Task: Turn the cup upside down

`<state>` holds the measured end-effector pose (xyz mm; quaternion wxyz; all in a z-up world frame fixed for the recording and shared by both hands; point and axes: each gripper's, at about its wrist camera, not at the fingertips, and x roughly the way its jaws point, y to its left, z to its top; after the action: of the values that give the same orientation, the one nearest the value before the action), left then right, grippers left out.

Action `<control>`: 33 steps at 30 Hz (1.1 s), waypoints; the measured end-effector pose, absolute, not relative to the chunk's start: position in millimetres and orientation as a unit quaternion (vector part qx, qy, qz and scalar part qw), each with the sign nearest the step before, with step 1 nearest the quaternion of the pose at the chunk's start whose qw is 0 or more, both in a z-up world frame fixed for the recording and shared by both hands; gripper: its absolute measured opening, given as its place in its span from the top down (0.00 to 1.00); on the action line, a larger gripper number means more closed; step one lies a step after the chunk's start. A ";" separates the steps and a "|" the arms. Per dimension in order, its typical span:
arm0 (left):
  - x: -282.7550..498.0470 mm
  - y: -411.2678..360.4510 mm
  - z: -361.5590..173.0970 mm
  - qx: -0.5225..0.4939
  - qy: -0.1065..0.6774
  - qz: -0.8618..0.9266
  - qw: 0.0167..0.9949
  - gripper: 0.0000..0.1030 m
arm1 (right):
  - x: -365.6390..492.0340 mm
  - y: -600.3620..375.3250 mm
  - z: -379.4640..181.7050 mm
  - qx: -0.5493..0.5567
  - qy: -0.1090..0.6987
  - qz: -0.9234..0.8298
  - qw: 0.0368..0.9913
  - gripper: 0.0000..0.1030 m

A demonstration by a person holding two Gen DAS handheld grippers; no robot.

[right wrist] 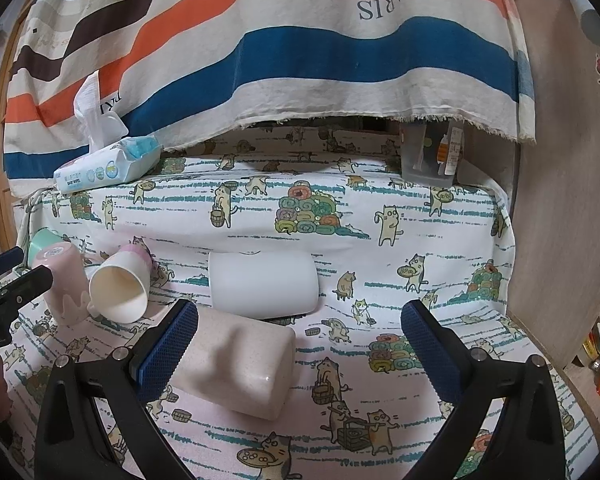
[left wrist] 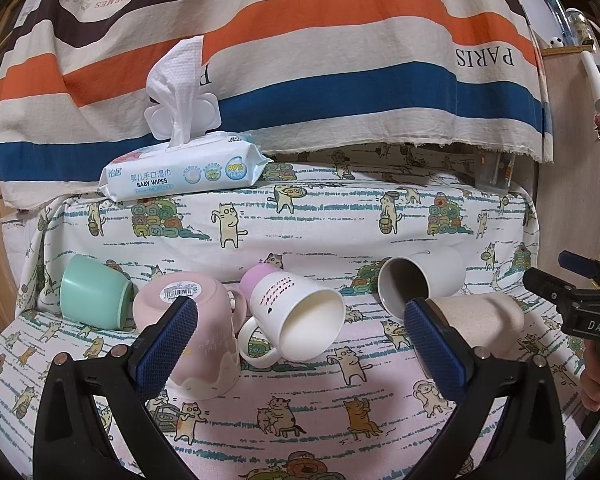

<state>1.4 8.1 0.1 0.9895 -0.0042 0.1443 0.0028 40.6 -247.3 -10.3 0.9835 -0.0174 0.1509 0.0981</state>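
Both the left gripper (left wrist: 300,332) and right gripper (right wrist: 300,332) stood spread, empty. The white glazed ceramic mug with lilac base (left wrist: 296,316) lay sideways on the cat-print cloth (left wrist: 320,216); judged rigid, slippery, breakable; best gripped across its wall.

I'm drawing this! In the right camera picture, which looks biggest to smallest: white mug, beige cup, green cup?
1. Beige cup, though it's nearest, so unsure
2. White mug, similar size
3. Green cup, farthest and half hidden

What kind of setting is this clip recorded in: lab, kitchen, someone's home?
Most likely a home, with a makeshift setup. A cat-print cloth covers the work surface, a striped sheet hangs as a backdrop, and a pack of baby wipes sits behind the scattered cups.
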 end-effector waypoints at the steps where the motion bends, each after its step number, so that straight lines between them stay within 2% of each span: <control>1: 1.7 8.5 0.0 -0.004 0.145 0.003 0.989 0.00 | 40.1 -248.3 -10.8 -0.015 0.152 0.098 0.983 0.01; 33: 0.4 3.5 0.0 0.010 0.143 0.006 0.990 0.00 | 49.6 -258.7 -9.8 0.004 0.164 0.084 0.983 0.01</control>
<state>0.4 3.5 0.0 0.9897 0.0097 0.1427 0.0058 49.6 -258.7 -9.8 0.9828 0.0043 0.1644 0.0841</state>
